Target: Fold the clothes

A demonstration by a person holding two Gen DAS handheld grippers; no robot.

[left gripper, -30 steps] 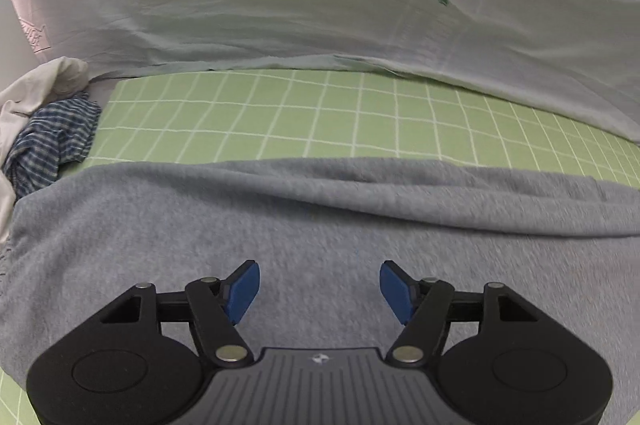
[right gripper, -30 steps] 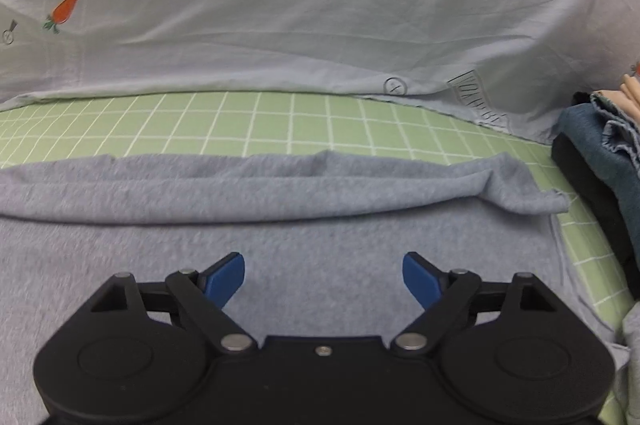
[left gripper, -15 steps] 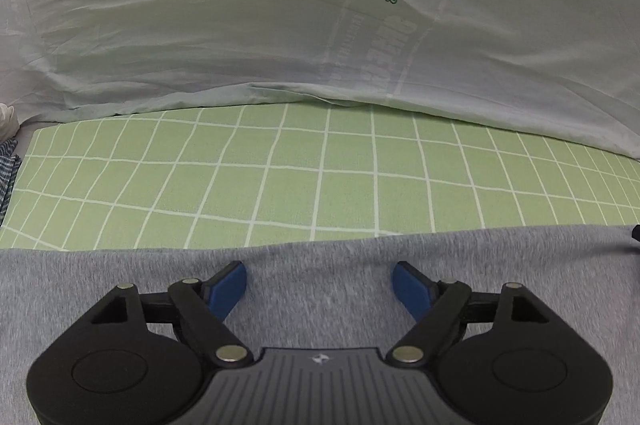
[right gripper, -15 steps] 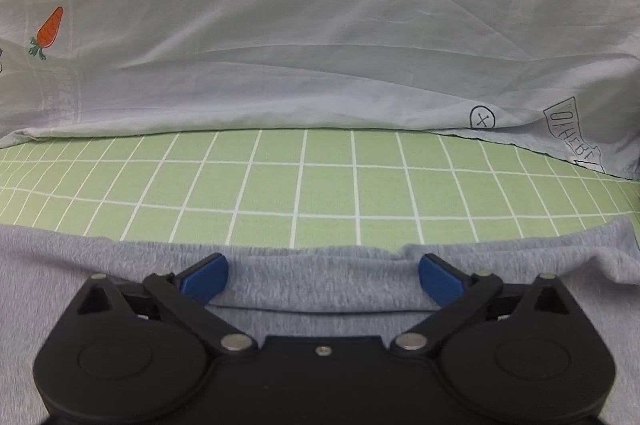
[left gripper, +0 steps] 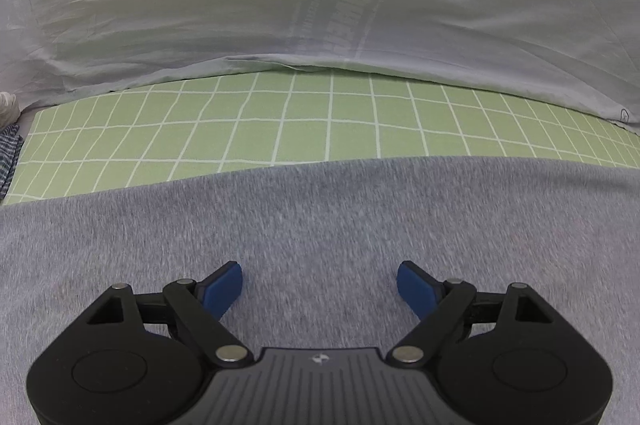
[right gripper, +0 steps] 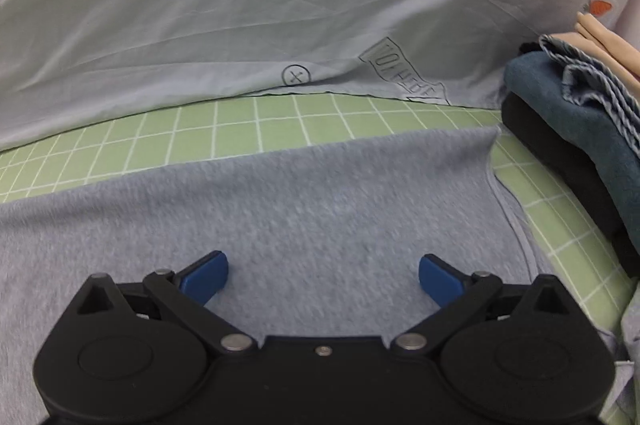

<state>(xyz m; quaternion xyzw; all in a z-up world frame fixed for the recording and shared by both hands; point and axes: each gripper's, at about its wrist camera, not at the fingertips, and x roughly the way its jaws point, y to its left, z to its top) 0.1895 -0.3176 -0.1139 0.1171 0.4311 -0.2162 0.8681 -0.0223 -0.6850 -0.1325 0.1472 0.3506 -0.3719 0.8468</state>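
A grey knit garment [left gripper: 320, 217] lies spread flat on the green checked sheet [left gripper: 304, 121]; it also shows in the right wrist view [right gripper: 304, 201], where its far right corner [right gripper: 486, 141] ends near a clothes stack. My left gripper [left gripper: 319, 285] is open and empty just above the grey cloth. My right gripper [right gripper: 323, 275] is open and empty over the cloth's right part. The blue pads [left gripper: 222, 285] touch nothing that I can see.
A pale quilt with carrot and button prints [left gripper: 320, 5] lies bunched along the far side [right gripper: 240, 17]. A stack of folded dark, blue and beige clothes [right gripper: 576, 129] stands at the right. A checked blue garment [left gripper: 8, 153] lies at the far left edge.
Both grippers went forward to the garment's far edge, then drew back over the cloth. The rumpled fold along the far edge is gone and the edge now lies flat. Both grippers stayed open.
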